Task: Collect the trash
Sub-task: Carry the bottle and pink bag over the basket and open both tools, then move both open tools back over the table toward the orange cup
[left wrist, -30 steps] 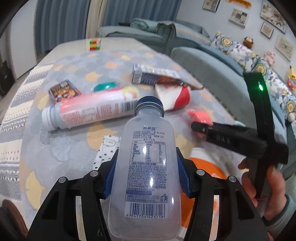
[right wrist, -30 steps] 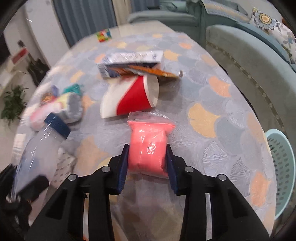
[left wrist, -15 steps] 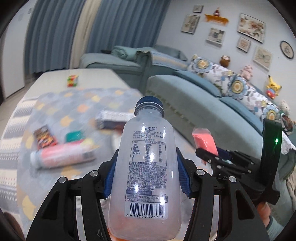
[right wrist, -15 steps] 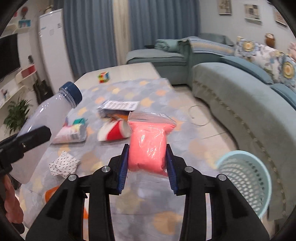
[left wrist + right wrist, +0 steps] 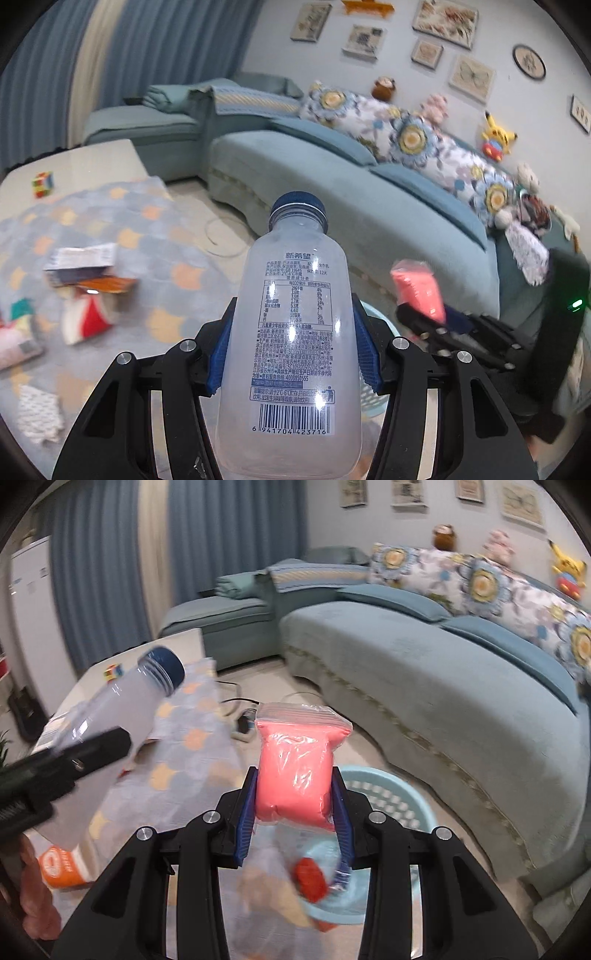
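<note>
Both grippers grip trash: left bottle; right pink bag.

I see open floor between the bench edge and the sofa, wide enough for both hands. A cable and plug lie on that floor near the bench corner. The blue basket stands on the floor just off the bench edge, mouth open upward, some trash already inside; my right fingers and their pink bag hang in front of it. My left gripper with its bottle crowds the left side.
</note>
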